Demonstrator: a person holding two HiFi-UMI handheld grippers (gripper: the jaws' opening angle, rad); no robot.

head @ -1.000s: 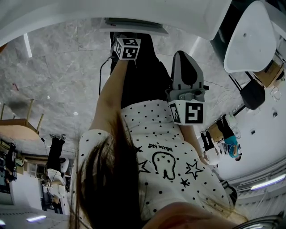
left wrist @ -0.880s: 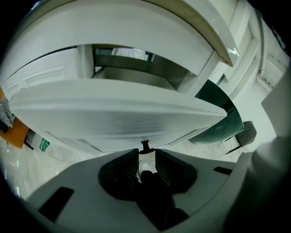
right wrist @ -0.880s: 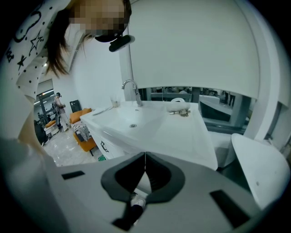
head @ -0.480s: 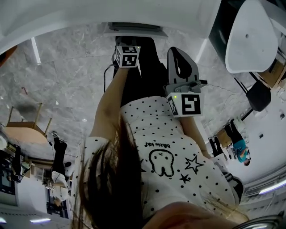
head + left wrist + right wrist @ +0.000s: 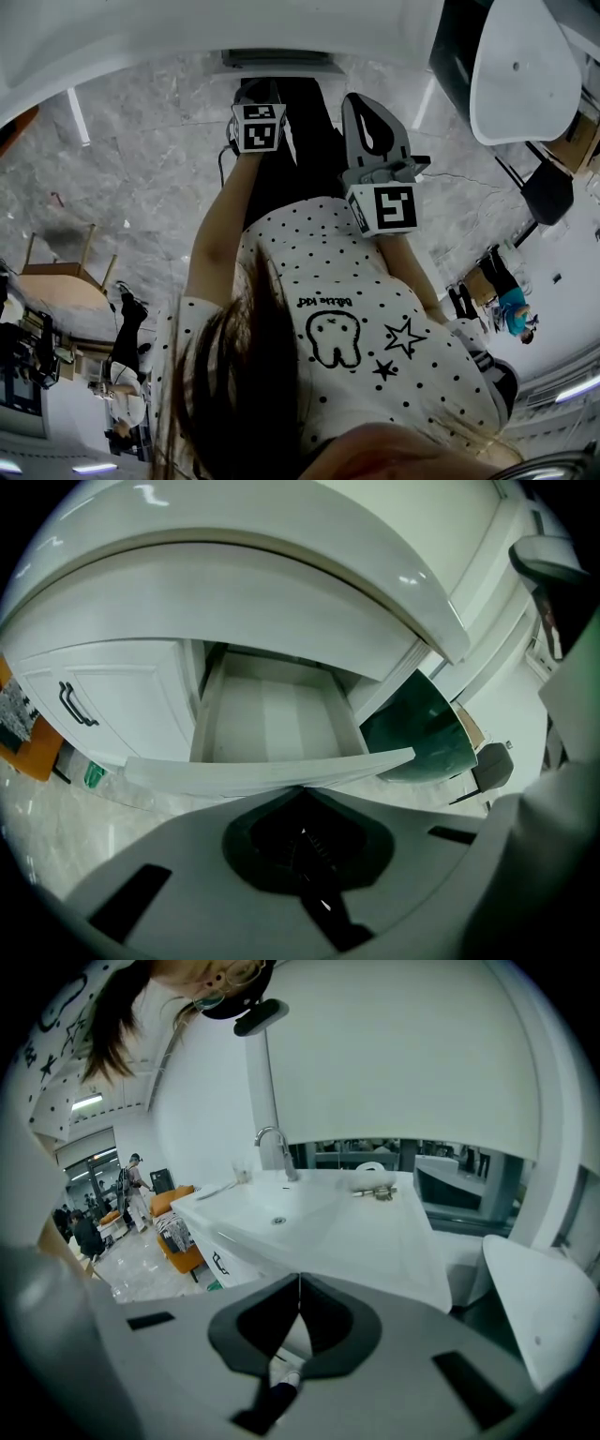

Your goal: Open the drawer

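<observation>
The white drawer (image 5: 267, 719) stands pulled out under the curved white countertop (image 5: 281, 583), and what shows of its inside is bare. Its front panel (image 5: 272, 771) lies just beyond my left gripper (image 5: 300, 789), whose jaws meet at the tips with nothing between them. In the head view the left gripper's marker cube (image 5: 258, 127) hangs below the drawer's pale edge (image 5: 277, 58). My right gripper (image 5: 298, 1279) is shut and holds nothing. It points over a white counter with a sink basin (image 5: 281, 1213). Its grey body (image 5: 375, 141) sits beside the left one.
A cabinet door with a black handle (image 5: 77, 705) is left of the drawer, an orange object (image 5: 23, 747) beyond it. A dark green panel (image 5: 422, 738) stands at the right. A tap (image 5: 274, 1147) rises behind the basin. A white chair (image 5: 525, 75) stands nearby on the marble floor (image 5: 141, 187).
The left gripper's cube has drawn back from the drawer's edge, toward the camera. The right gripper has stayed beside it with little shift.
</observation>
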